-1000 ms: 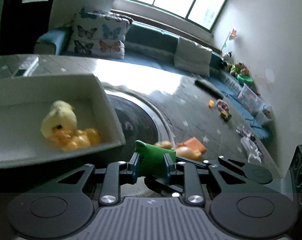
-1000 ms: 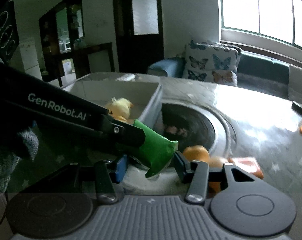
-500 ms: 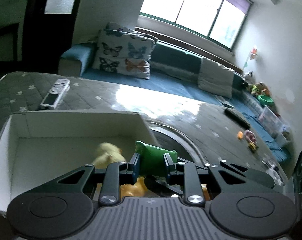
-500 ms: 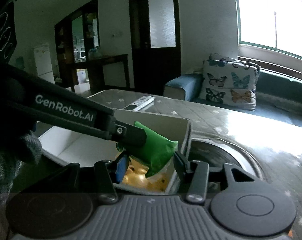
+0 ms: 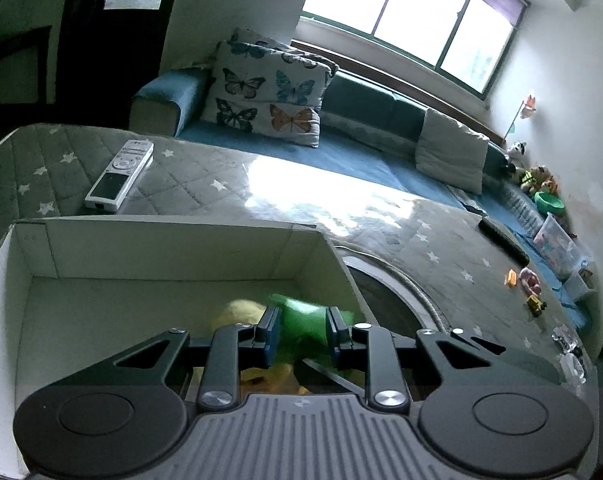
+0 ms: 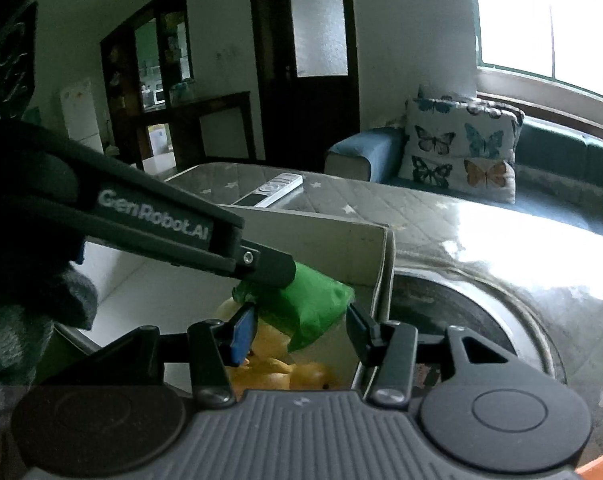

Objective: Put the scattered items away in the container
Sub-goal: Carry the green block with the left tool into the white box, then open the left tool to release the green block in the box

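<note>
My left gripper (image 5: 301, 332) is shut on a green packet (image 5: 303, 320) and holds it over the near right corner of the white box (image 5: 141, 248). A yellow plush duck (image 5: 239, 308) and orange toys lie in the box below it. In the right wrist view the left gripper's arm reaches in from the left with the green packet (image 6: 309, 308) above the white box (image 6: 341, 240). My right gripper (image 6: 301, 326) is open just under the packet, not gripping it. Yellow and orange toys (image 6: 285, 372) lie beneath.
A white remote (image 5: 119, 174) lies on the quilted grey star-print table behind the box. A round dark inset (image 5: 385, 300) sits right of the box. Small toys (image 5: 527, 280) lie at the far right. A sofa with a butterfly pillow (image 5: 265, 92) stands behind.
Both grippers have moved left from the round inset to over the box, the left one carrying the green packet. The right gripper's jaws stay open around it.
</note>
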A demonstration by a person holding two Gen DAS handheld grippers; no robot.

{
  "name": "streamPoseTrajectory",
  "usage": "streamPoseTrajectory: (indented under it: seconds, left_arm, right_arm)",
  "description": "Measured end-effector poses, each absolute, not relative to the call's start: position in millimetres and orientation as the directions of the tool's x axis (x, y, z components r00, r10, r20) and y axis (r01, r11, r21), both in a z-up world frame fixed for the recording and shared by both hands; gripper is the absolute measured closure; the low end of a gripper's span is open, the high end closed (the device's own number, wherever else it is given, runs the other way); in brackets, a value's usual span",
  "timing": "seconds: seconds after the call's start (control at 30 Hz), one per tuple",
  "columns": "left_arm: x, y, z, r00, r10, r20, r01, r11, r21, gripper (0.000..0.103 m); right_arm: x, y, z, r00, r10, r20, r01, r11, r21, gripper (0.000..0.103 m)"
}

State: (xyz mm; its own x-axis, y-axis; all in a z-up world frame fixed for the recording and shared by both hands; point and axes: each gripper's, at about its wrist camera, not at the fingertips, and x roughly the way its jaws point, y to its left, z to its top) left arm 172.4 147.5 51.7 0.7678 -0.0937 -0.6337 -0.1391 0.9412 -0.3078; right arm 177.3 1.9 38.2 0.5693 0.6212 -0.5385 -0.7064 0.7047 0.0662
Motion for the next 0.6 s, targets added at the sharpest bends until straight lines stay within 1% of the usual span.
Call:
streamPoseTrajectory:
  seconds: [0.1, 0.47, 0.5, 0.57, 0.6]
  left_arm:
    - [170.9, 148.1, 52.0, 0.772, -0.089, -0.629, -0.143, 0.940, -0.309, 0.077]
    - [152.4, 134.0, 62.5, 0.787, -0.106, -0.607, -0.118, 0.941, -0.317, 0.077]
    - [150.5, 131.6, 63.3, 0.788, -0.109, -0.606, -0.113, 0.942, -0.317, 0.077]
    - [146.3, 125.5, 64.7, 0.788, -0.118, -0.604, -0.101, 0.943, -0.317, 0.077]
    - [144.1, 122.2, 65.4, 0.788, -0.124, -0.603, -0.094, 0.944, -0.317, 0.077]
  right_arm:
    - [174.6, 4.2, 39.0, 0.587, 0.613, -0.530, -0.706, 0.707, 0.036, 0.052]
    - [158.1, -11.6, 44.9, 0.599, 0.613, -0.515, -0.706, 0.708, 0.022, 0.051]
    - [156.2, -14.9, 45.6, 0.600, 0.614, -0.513, -0.706, 0.708, 0.022, 0.046]
    - [151.1, -24.4, 47.0, 0.607, 0.609, -0.511, -0.702, 0.712, 0.015, 0.040]
    - [148.8, -29.4, 47.3, 0.612, 0.604, -0.511, -0.699, 0.715, 0.008, 0.040]
